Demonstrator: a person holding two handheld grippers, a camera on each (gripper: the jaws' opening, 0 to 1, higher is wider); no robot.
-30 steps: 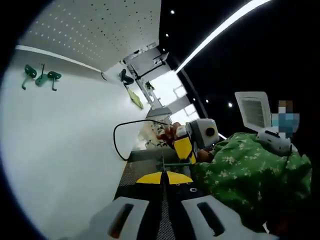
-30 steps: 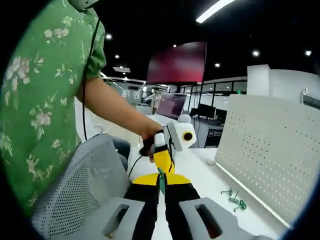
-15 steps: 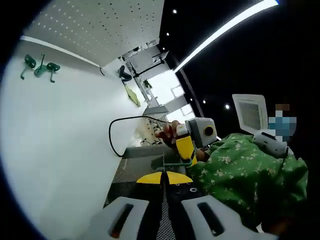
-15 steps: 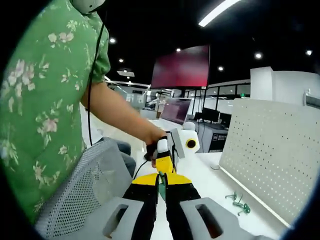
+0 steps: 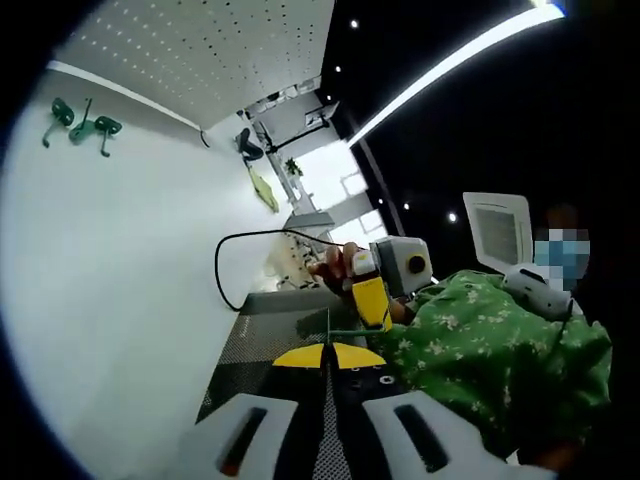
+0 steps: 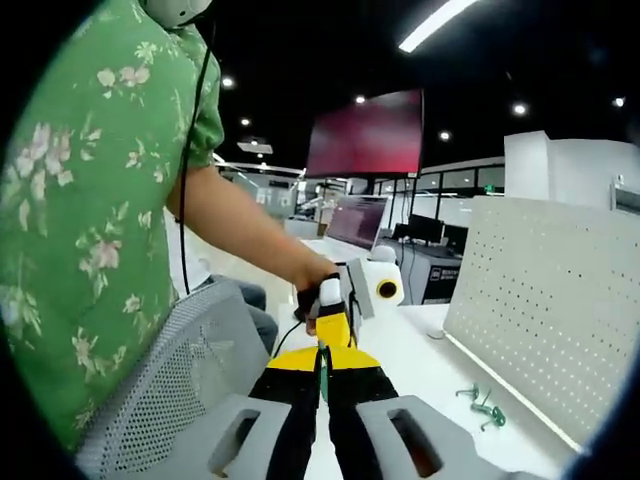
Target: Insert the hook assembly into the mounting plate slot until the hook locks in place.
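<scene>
Slightly higher, we hold both grippers face to face (pegboard beside us).
Left gripper and right gripper each pinch one thin green metal hook between them; spare green hooks lie on the white table.

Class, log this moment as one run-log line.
left gripper: shut on hook part | right gripper: shut on hook part | spare hooks: on table | pegboard: untouched
</scene>
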